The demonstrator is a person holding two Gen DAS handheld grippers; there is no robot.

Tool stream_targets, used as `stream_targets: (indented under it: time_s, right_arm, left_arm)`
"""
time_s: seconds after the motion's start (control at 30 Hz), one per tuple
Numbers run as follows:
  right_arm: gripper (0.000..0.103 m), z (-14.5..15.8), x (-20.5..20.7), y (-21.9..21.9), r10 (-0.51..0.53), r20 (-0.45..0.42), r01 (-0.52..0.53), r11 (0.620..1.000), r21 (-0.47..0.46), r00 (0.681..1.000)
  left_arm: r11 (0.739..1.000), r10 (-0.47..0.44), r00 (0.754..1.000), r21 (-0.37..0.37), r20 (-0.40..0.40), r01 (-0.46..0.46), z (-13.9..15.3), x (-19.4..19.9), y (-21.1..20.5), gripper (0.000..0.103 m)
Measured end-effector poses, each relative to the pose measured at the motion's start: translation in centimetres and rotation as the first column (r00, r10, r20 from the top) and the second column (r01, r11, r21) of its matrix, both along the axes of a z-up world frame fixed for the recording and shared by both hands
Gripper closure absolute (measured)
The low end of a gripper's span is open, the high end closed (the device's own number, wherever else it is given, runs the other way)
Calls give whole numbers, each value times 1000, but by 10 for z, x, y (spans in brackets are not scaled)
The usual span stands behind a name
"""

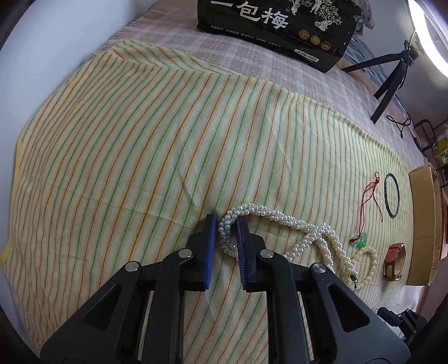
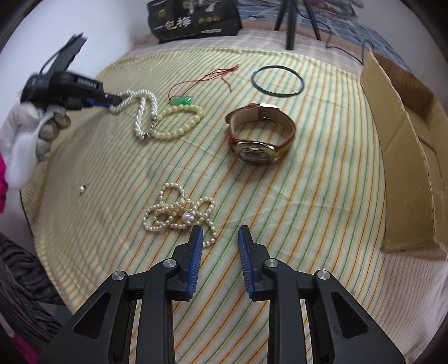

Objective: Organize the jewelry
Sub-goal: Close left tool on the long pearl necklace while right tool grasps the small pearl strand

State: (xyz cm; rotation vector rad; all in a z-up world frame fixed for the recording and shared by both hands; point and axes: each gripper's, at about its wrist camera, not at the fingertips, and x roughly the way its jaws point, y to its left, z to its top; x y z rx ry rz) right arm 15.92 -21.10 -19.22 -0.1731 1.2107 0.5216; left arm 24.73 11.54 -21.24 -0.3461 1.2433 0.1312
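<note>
A twisted white pearl necklace (image 1: 280, 218) lies on the striped cloth (image 1: 140, 140). My left gripper (image 1: 226, 221) is shut on its near end, with the pearls squeezed between the blue pads. The right wrist view shows that gripper (image 2: 112, 99) at the far left, in a white-gloved hand (image 2: 25, 134), on the necklace (image 2: 140, 109). My right gripper (image 2: 220, 229) points down at the cloth beside a tangled thin pearl strand (image 2: 179, 212). One loop of the strand lies against its left finger (image 2: 197, 243). Its jaws stand apart and grip nothing.
On the cloth lie a brown-strap watch (image 2: 261, 134), a dark green bangle (image 2: 277, 96), a jade pendant on a red cord (image 2: 182, 100), a pale bead bracelet (image 2: 179, 131) and a small pearl stud (image 2: 81, 189). A cardboard box (image 2: 406, 156) stands right; a black bag (image 2: 193, 19) and tripod (image 2: 291, 22) stand behind.
</note>
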Motion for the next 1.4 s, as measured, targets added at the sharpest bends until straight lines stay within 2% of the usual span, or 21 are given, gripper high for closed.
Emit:
stream_targets:
  time_s: [0.07,0.17,0.23,0.3,0.6,1.03,1.2,1.4]
  right_arm:
    - [79,-4,-1,9,28,24,-27,998,-48,999]
    - [84,-5,-1,11,41,37,-39,998,-59,998]
    - [97,-5,-2,10,48,29,-47,998,-41,998]
    - [100,-6,-4,11,61,10,-61,998,-18,998]
    - [101,9,-14,7,54,52,-54,999,3,997]
    - [101,57,-16,7,22,141,-39,992,119,990]
    - [101,77,-18,11,19,184,-48,987,153,983]
    - [101,102,-20,15,15,240,-62,979,192,971]
  left_arm:
    - [1000,-3,1000,7,2,3,0,2,-3,93]
    - [1000,-5,1000,12,6,5,-2,6,-6,94]
    - [1000,-4,1000,16,9,4,-2,7,-7,94]
    - [1000,-5,1000,17,13,5,-3,7,-7,95]
    - [999,23,999,-24,43,-22,8,0,2,97]
    - [998,19,980,-65,199,-6,75,-29,-3,98]
    - [996,15,963,-88,270,9,105,-44,-10,98]
    - [996,-16,937,-79,349,47,136,-63,-24,98]
